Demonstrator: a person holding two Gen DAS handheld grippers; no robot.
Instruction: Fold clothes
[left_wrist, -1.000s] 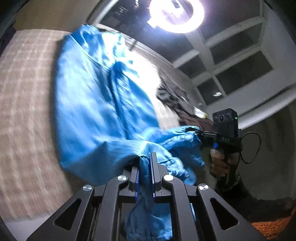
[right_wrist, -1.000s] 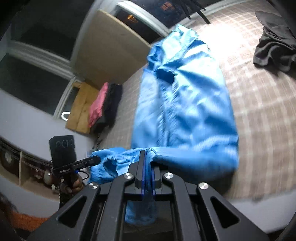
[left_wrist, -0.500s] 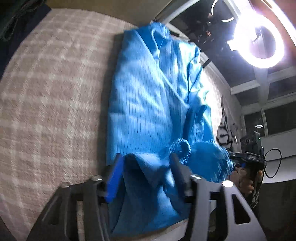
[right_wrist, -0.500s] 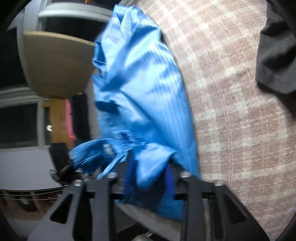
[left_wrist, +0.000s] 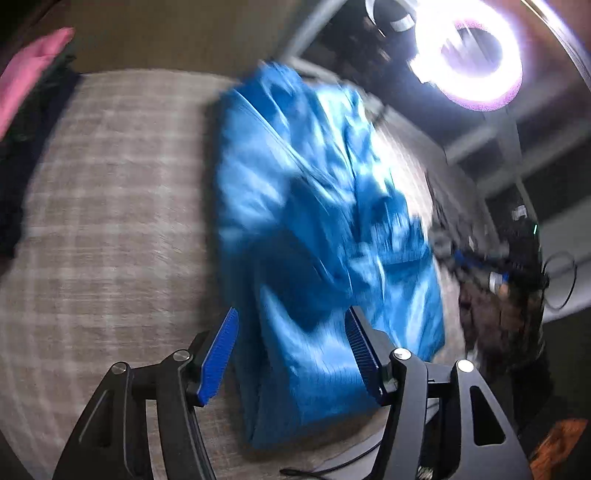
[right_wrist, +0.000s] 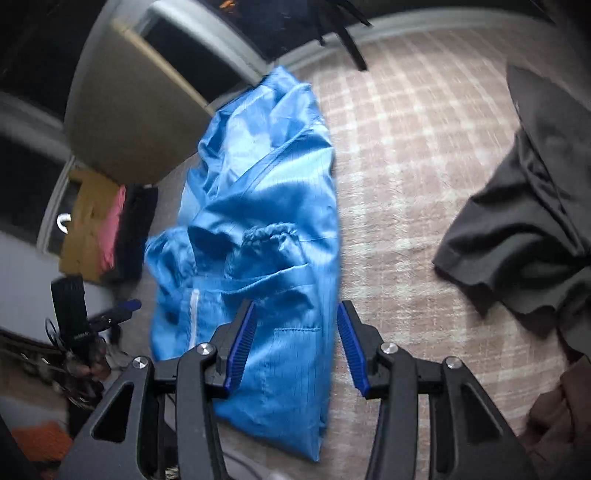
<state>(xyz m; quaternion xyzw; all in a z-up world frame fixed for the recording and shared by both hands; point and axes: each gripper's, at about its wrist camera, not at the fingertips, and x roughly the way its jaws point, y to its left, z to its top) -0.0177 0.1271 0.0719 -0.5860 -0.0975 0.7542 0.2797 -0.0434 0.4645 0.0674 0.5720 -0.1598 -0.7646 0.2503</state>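
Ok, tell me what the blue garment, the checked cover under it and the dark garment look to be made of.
Blue garment: thin, smooth woven synthetic, probably; it has a slight sheen, fine stripe lines and crisp creases.
Checked cover: soft, matte, brushed or fleecy-looking textile; the pinkish-and-white plaid surface looks fuzzy, though blur leaves this open.
Dark garment: matte grey knit, likely cotton jersey; it drapes in soft folds with a stitched hem.

Blurred blue garment (left_wrist: 314, 229) on checked cover (left_wrist: 110, 221), left gripper (left_wrist: 291, 354) jaws opening, not pressing cloth

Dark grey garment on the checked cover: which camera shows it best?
The right wrist view: the dark grey crumpled garment lies sharp and unobstructed on the checked cover, apart from the blue jacket. In the left wrist view it is only a dark blur past the jacket.
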